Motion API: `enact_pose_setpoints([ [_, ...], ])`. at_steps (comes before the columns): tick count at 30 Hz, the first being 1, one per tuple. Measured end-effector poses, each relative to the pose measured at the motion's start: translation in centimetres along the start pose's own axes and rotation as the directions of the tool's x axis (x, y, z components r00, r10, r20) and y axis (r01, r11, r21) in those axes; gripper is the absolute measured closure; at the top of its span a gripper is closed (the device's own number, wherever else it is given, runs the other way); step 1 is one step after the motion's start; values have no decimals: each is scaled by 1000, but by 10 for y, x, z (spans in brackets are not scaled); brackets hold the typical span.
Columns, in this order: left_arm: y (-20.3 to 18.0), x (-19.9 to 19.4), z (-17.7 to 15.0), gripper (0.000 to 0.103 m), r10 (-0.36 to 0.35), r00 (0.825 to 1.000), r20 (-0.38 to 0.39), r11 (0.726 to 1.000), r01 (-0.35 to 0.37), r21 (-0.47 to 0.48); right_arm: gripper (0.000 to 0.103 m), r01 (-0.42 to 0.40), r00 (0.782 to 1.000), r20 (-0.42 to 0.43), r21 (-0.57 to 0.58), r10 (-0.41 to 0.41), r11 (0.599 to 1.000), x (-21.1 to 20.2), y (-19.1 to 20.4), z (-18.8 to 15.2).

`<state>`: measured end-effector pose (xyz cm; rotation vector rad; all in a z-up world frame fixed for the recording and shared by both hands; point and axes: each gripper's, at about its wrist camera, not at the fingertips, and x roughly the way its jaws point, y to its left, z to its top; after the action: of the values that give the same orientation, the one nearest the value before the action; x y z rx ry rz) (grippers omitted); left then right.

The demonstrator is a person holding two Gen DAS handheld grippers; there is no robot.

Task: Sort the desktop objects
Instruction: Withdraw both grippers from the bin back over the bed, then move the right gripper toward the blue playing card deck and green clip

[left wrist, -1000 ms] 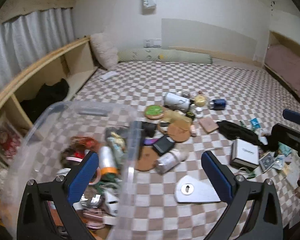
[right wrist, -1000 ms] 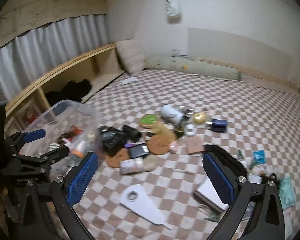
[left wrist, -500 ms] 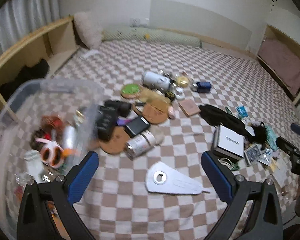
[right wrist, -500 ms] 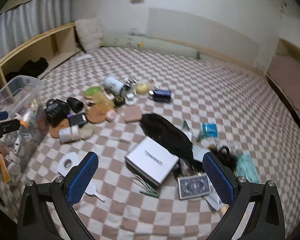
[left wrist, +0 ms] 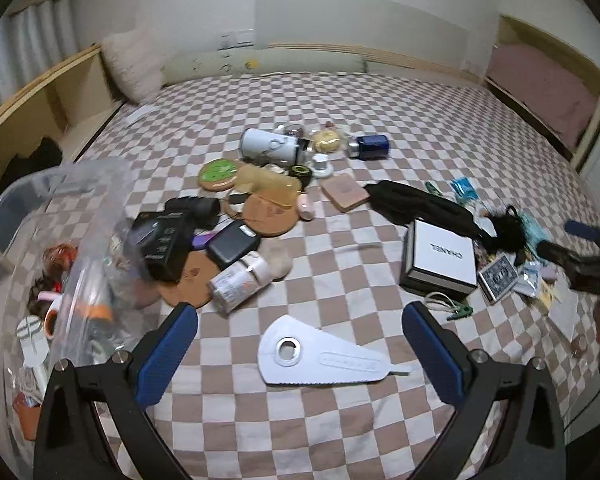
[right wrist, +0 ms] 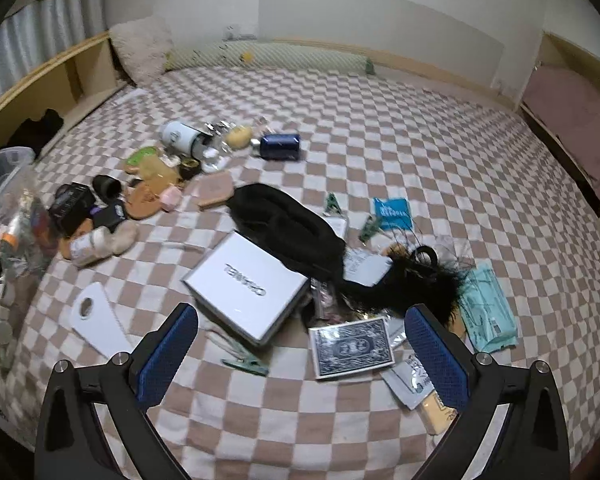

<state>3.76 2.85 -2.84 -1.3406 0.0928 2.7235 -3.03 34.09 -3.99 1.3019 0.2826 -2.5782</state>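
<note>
On my far left I see a clear plastic bin [left wrist: 28,216] with small things inside it. It sits on a bed with a checked sheet [left wrist: 340,420]. Just beside the bin is a pile: a black box [left wrist: 162,244], a white bottle [left wrist: 240,282] lying on its side, and round cork mats [left wrist: 266,214].

My left hand-held gripper [left wrist: 300,354] has its blue fingers wide apart, with nothing in them. Between the fingers, down on the sheet, lies a flat white plastic piece with a round hole [left wrist: 316,354].

Next comes a white box with black letters [right wrist: 246,284]. A long black pouch [right wrist: 284,230] lies behind it and touches it. A small green clip [right wrist: 246,365] lies just in front of the box.

My right hand-held gripper [right wrist: 300,354] is open too. Its fingers have just been closing a little, but they hold nothing. A blue pack of cards [right wrist: 352,347] lies on the sheet between them, nearer the right finger. A bunch of black feathers [right wrist: 408,280] is behind the cards. On the far right is a pale green packet [right wrist: 486,308].
</note>
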Motion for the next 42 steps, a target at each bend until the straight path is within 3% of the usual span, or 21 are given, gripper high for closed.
enact_pose_setpoints([
  [1, -5, 0, 0, 0, 0, 1000, 3, 1000, 0, 20, 19, 15, 1000, -13, 0, -15, 1000, 8, -5, -1],
  [2, -10, 0, 0, 0, 0, 1000, 6, 999, 0, 40, 40, 28, 999, -43, 14, -27, 1000, 18, -11, -2],
  [3, -15, -1, -1, 0, 0, 1000, 9, 998, -1, 60, 54, 41, 997, -73, 27, -39, 999, 29, -17, -4],
  [6, -28, -5, -3, 0, 22, 999, 37, 990, -27, 137, 68, 63, 986, -157, 77, -50, 995, 59, -38, -10],
  [8, -34, -7, -5, 0, 23, 999, 49, 985, -31, 171, 72, 98, 978, -194, 95, -78, 991, 76, -50, -15],
  [11, -34, -9, -5, 0, -10, 999, 34, 986, 5, 165, 81, 103, 971, -233, 202, -55, 974, 96, -73, -21],
  [16, -32, -10, -4, 0, -45, 999, 22, 988, 42, 149, 86, 73, 966, -253, 454, 50, 888, 119, -112, -30],
  [18, -32, -9, -5, 0, -43, 999, 24, 987, 38, 154, 90, 68, 964, -256, 488, 68, 870, 124, -117, -31],
  [25, -27, -7, -8, 0, -36, 999, 15, 987, 33, 156, 90, 113, 959, -280, 496, 35, 861, 147, -115, -28],
  [29, -24, -5, -11, 0, -24, 1000, 11, 985, 22, 170, 90, 132, 951, -310, 461, 19, 878, 156, -110, -28],
  [36, -22, 1, -16, 0, -23, 1000, -7, 983, 24, 184, 90, 94, 902, -419, 436, 109, 895, 152, -91, -60],
  [42, -33, 3, -27, 0, -42, 999, -24, 971, 46, 234, 90, 3, 850, -479, 418, 218, 909, 127, -69, -95],
])
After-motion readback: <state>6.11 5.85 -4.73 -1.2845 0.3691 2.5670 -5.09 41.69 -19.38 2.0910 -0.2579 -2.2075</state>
